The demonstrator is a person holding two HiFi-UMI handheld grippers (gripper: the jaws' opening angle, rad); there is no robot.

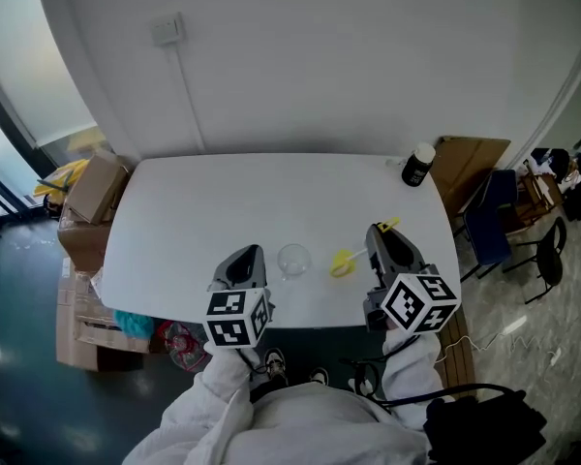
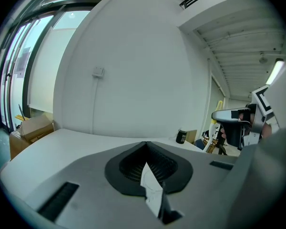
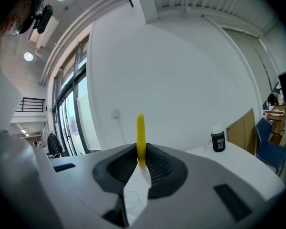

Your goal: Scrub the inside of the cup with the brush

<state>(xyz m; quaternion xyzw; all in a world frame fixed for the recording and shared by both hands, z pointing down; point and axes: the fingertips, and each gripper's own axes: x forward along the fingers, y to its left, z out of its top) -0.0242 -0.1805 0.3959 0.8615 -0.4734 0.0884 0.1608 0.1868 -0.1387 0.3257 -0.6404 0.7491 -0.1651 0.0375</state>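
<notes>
Right tool (image 3: 141,166) clamps yellow brush (image 3: 140,135), long axis upright.

Cup (image 1: 293,258) on table (image 1: 223,201), brush (image 1: 343,263) just right of it, bottle (image 1: 418,165) at far right corner

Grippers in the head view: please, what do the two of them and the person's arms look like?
The left claw and the right claw are dark grey, wedge-shaped bodies with black ribbed pads inside. Behind each sits a white cube with black square markers. The sleeves are white.
</notes>
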